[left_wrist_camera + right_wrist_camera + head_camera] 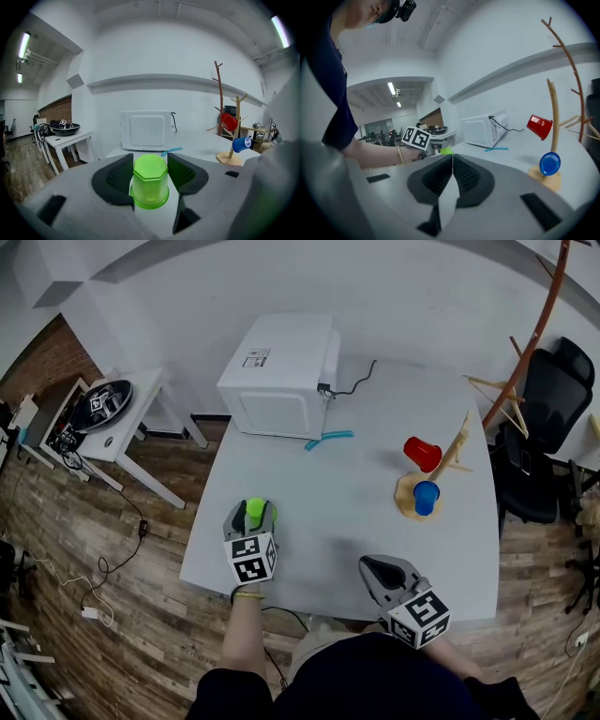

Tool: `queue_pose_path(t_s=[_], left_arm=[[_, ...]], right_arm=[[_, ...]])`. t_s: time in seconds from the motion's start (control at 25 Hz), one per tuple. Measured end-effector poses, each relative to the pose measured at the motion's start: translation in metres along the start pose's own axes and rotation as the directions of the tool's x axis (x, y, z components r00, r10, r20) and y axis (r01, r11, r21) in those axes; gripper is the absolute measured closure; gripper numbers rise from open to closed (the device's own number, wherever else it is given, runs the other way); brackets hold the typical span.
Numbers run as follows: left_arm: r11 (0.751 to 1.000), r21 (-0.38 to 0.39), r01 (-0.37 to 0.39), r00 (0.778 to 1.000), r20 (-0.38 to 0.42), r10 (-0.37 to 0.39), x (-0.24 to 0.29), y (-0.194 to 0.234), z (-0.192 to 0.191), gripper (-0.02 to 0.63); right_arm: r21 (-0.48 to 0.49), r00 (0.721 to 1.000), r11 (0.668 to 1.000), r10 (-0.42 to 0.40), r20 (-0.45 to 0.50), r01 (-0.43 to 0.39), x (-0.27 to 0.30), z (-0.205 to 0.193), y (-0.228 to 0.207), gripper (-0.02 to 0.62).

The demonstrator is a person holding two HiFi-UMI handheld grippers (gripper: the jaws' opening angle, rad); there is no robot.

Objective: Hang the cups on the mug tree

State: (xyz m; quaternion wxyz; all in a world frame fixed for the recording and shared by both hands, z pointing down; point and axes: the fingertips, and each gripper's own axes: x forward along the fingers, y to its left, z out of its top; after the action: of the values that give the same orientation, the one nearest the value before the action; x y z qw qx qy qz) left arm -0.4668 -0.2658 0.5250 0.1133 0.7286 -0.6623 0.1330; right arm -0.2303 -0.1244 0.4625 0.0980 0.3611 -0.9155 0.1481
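The left gripper [251,514] is clenched on a green cup [150,182], which is pressed between the two ribbed pads. The cup's narrower, eight-sided end is pointed away from the gripper, and its wider rim is turned back toward it. Cup and gripper are seen over the near left part of the grey table [328,493], close to the near edge. Whether the cup touches the tabletop cannot be told.

The right gripper [452,158] is closed with its pads pressed flat together and nothing between them. It is held above the near edge of the table, toward the right corner, well apart from the left gripper.

Farther out, a wooden mug tree [457,448] is set upright near the right edge of the table. A red cup [423,454] is hung on one of its upper pegs with its mouth tilted downward. A blue cup [426,497] is hung on a lower peg, just over the round base.

A white microwave [281,371] is placed at the far edge, toward the far left corner, and a black cable [356,381] is trailed from its side across the table. A light blue strip [328,439] is laid flat just in front of the microwave.
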Motion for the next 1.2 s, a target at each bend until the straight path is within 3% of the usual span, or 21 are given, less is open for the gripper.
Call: queue_pose_path(t_s=[0.6,1.2], left_arm=[[0.996,0.028,0.089,0.992,0.083,-0.091,-0.030,-0.102,0.055,0.367],[0.986,0.037,0.162,0.973,0.158,-0.165,-0.062,-0.192,0.109,0.367]], right_arm=[[0.029,0.998,1.000,-0.009,0.060,0.008,-0.062,0.002,-0.034,0.566],[0.005,0.996,0.999,0.042,0.075,-0.042,-0.105,-0.003,-0.064,0.566]])
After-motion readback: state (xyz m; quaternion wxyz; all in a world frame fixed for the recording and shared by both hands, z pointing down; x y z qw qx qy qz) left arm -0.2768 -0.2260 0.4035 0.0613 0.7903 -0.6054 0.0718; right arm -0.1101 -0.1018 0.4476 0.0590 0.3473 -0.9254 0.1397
